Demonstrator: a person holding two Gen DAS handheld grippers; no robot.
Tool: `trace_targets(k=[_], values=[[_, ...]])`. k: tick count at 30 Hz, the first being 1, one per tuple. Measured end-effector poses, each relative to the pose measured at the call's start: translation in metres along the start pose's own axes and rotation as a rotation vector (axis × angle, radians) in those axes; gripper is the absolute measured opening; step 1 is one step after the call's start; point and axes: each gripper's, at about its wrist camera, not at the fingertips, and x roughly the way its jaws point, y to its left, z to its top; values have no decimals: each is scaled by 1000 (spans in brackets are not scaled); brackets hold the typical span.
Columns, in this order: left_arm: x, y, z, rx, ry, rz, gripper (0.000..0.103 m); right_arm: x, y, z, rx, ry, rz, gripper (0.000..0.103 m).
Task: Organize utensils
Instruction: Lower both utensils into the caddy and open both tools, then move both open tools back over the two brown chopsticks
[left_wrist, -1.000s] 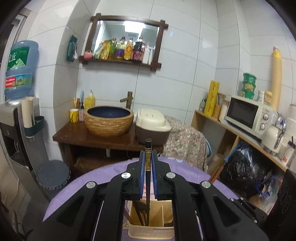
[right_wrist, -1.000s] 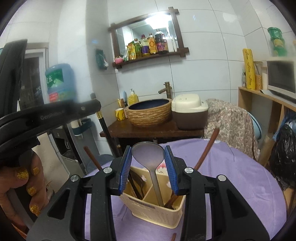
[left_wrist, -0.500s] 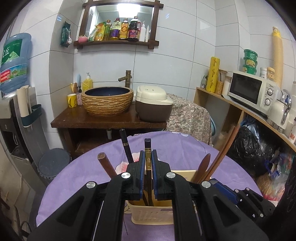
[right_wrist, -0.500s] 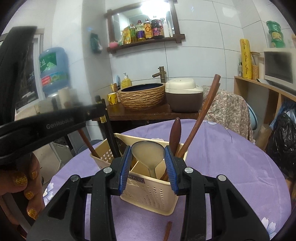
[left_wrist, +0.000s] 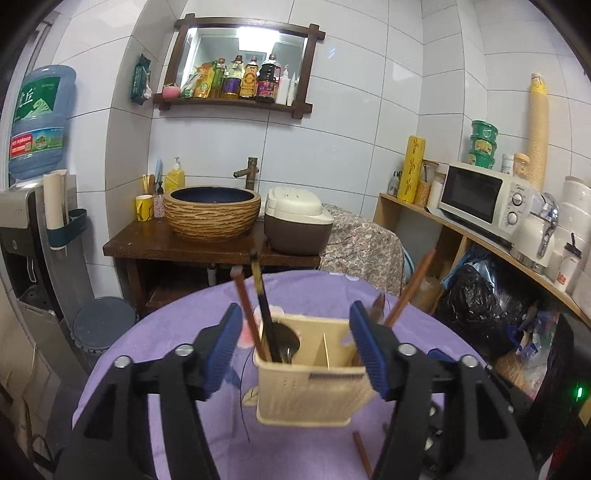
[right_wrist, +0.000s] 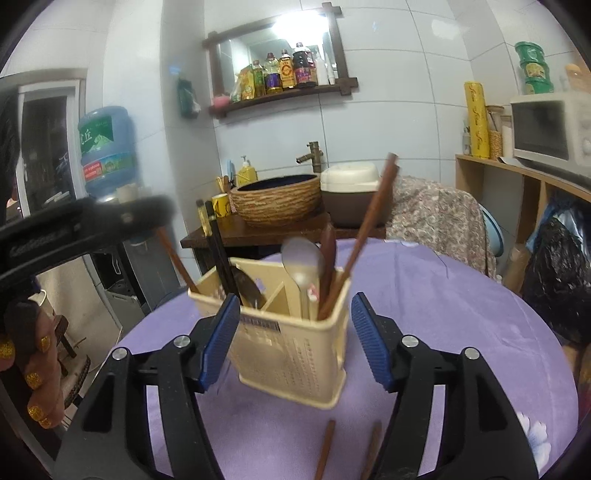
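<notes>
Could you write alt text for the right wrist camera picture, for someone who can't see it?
An open two-finger gripper frames a cream utensil caddy on a purple tablecloth; a metal spoon and wooden chopsticks stand inside it, and two sticks lie in front.

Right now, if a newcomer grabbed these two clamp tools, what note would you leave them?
Left gripper: open, empty, in front of the cream utensil caddy.
Right gripper: open, empty, facing the same caddy.
Caddy stands on the purple tablecloth.
Done: black chopsticks and a dark spoon stand in one compartment; the metal spoon, wooden spoon and brown chopsticks stand in another.
Left: two brown sticks lying on the cloth near the right gripper, probably chopsticks, likely go in next.
</notes>
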Motion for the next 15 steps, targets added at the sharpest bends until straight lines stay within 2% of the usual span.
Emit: trace_targets(k=[5, 9, 12, 15], values=[[-18, 9, -42, 10, 77, 45, 67, -24, -20, -27, -5, 108, -103, 63], [-26, 16, -86, 31, 155, 109, 67, -34, -45, -64, 15, 249, -212, 63], [-28, 22, -123, 16, 231, 142, 67, -35, -56, -95, 56, 340, -222, 63], [-27, 25, -150, 1, 293, 151, 67, -36, -57, -118, 92, 385, -208, 63]])
